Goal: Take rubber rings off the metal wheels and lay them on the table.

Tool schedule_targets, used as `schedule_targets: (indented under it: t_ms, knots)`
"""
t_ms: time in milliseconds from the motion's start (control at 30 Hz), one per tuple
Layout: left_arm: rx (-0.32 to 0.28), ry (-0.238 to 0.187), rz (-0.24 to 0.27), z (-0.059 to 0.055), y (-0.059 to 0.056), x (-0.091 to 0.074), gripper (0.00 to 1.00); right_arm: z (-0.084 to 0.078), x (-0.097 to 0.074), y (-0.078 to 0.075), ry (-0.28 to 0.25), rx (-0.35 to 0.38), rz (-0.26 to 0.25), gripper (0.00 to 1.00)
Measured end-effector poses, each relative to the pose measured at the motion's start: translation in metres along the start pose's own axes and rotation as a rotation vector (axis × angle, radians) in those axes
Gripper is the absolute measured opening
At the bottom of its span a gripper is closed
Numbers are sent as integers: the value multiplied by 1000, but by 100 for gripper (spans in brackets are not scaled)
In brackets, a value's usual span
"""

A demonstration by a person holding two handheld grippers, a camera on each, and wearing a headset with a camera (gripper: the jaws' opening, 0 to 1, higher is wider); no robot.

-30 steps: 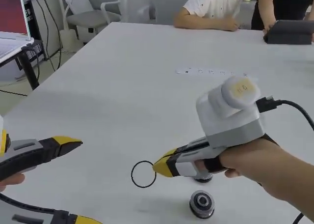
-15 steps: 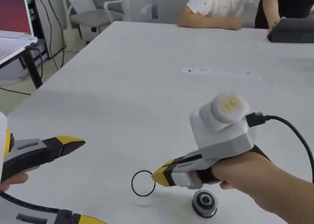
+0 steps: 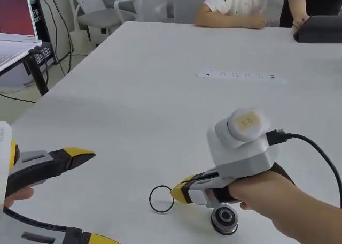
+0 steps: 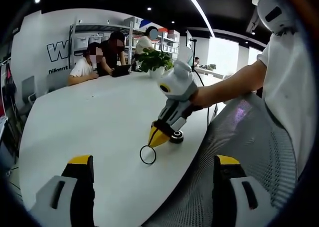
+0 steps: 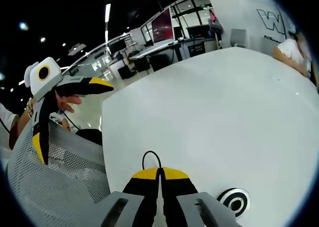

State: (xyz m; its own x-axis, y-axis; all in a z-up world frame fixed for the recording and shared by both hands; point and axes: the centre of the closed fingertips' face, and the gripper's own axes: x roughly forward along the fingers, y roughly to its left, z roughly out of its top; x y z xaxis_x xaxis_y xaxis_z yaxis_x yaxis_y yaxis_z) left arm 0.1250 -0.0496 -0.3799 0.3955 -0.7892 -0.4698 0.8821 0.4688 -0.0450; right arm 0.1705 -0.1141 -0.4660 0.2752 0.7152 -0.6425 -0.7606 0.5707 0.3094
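The right claw (image 3: 179, 192) sits low over the white worktop (image 3: 149, 78). Its yellow-tipped jaws are pressed together on the near edge of a thin black rubber ring (image 3: 161, 199). The metal wheel (image 3: 224, 220) lies flat on the worktop, just under the hand (image 3: 267, 196) that holds this claw. In the head view the ring is a little to the left of the wheel and clear of it, with the claw tips between the two. The rest of the ring appears to rest on the worktop.

The left claw (image 4: 153, 162) is held well to the left of the wheel, off the worktop's edge. Its jaws are spread wide with nothing between them, and they face the wheel and ring. A white power strip (image 3: 240, 75) lies far beyond the wheel, and seated people (image 3: 235, 6) are farther off still.
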Motion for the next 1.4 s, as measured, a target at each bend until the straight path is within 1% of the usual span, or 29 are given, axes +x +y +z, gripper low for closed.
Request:
schedule_targets:
  t_ms: [267,767,1167,1300,1400]
  knots:
    - [-2,11,-4,-2,0,2,99,-8,6,0,23,-13,-8,0]
    - [-4,32,-28,-6,-5,7,99,-17,10,-4,38,-16,-22,0]
    - [-2,43,-45,-9,-8,11,98,-17,9,-4,16,2,-12,0]
    - [-1,46,-48,-10,-9,11,98,-17,9,-4,9,-9,-14,0]
    - [-5,41,-50,-11,-9,12,98,-18,9,-3,7,-31,-16,0]
